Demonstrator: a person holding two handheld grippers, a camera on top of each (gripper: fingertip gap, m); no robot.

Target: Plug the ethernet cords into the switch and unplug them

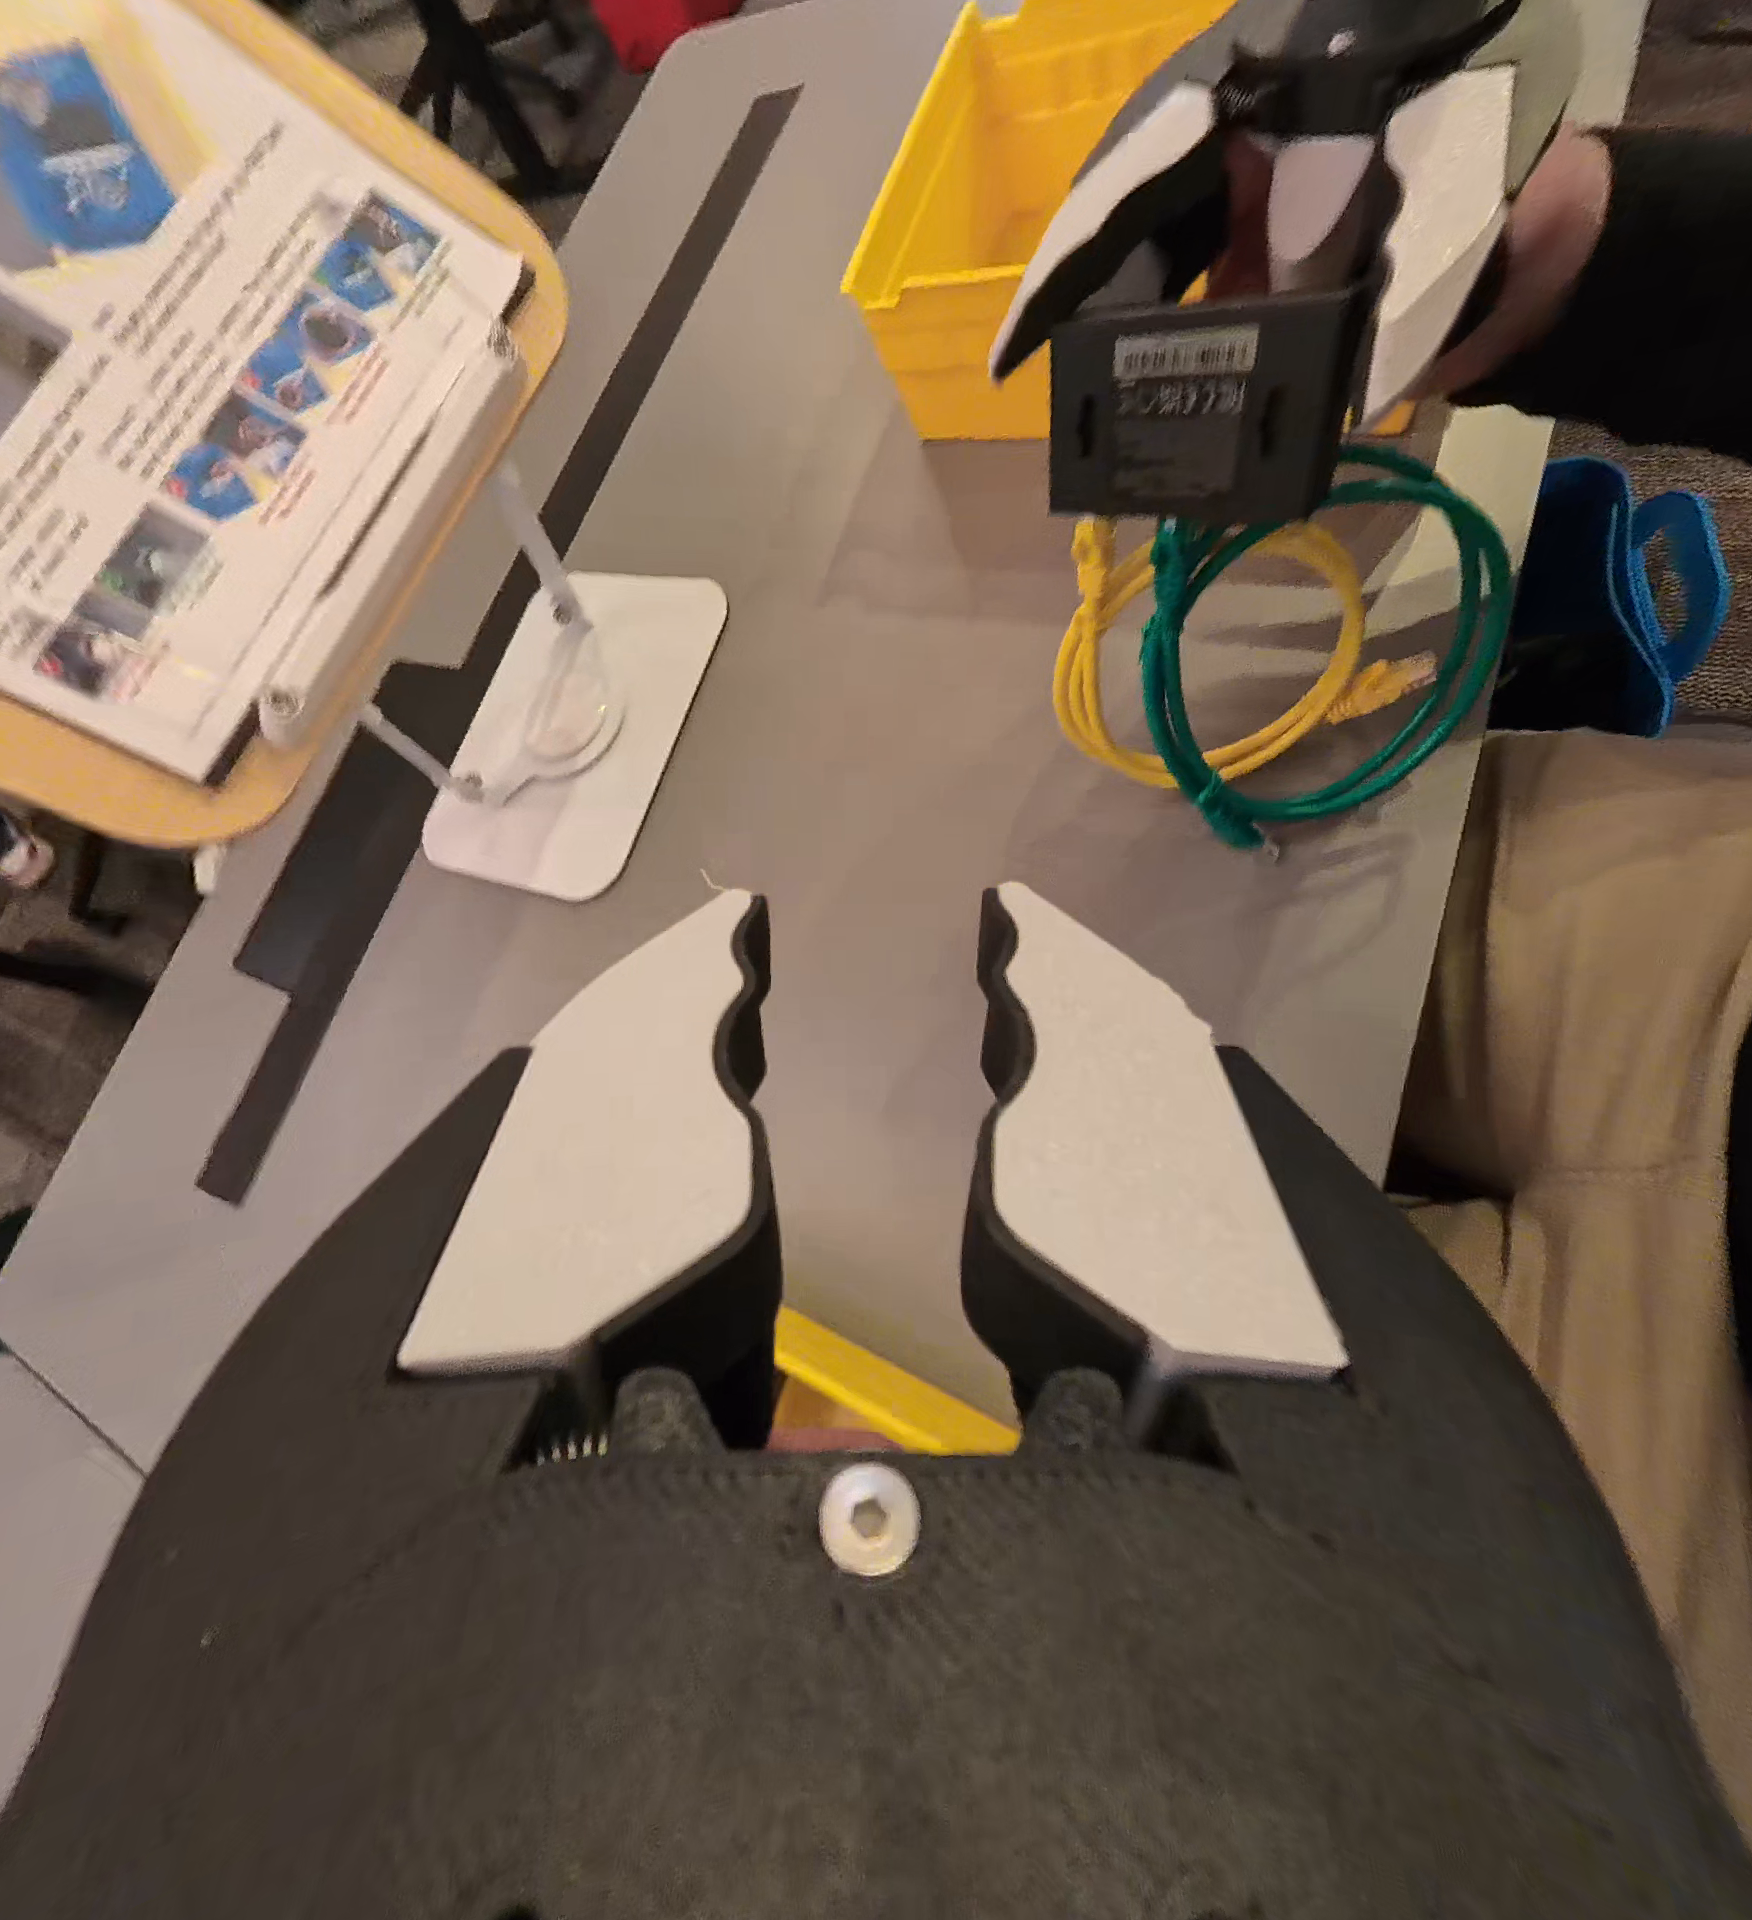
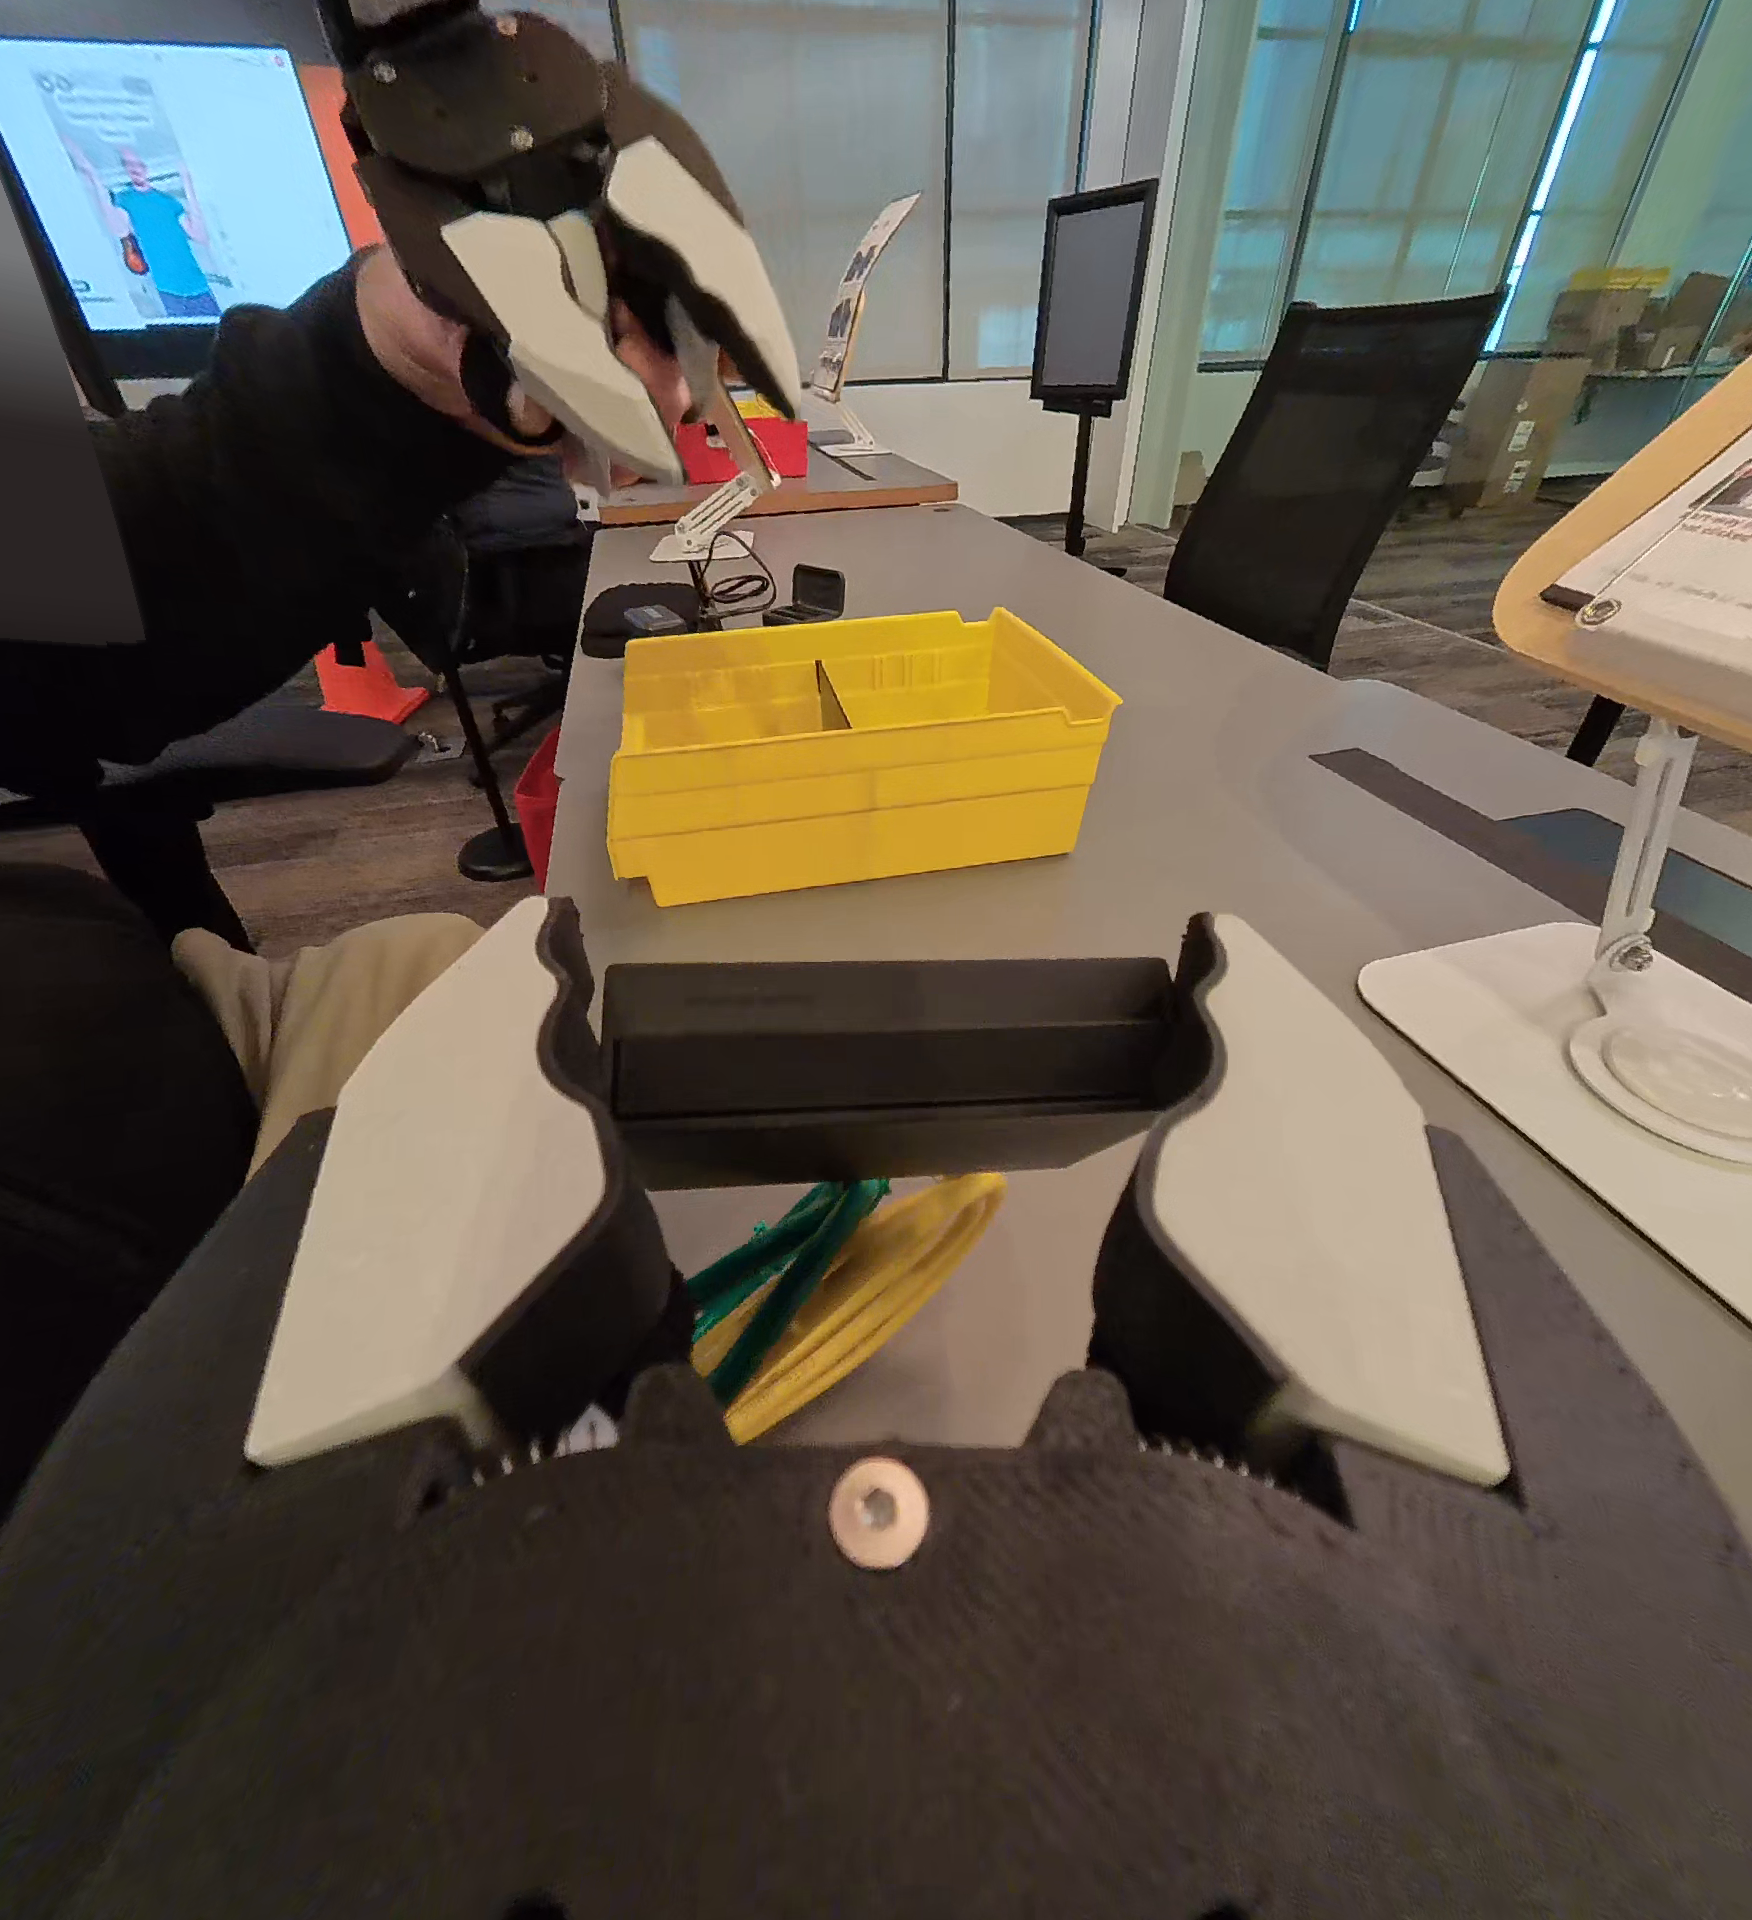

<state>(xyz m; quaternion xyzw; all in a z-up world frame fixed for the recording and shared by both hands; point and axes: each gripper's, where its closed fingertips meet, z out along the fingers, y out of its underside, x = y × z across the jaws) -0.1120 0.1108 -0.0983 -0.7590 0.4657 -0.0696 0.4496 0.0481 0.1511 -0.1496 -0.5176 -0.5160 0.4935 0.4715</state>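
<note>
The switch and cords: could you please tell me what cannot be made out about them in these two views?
- Switch ports: not shown in either view; the left wrist view shows only its labelled underside.
- Green cord and yellow cord: the switch hides part of both coils.
- Green cord's plugs: too small to make out.
- Right wrist view: the right gripper hides most of both cords.

A yellow bin [image 2: 856,764] is sitting on the grey table [image 1: 882,727]. A tilted document stand [image 1: 581,717] is holding printed sheets [image 1: 186,416] beside it, and a black chair [image 2: 1308,457] is standing beyond.
</note>
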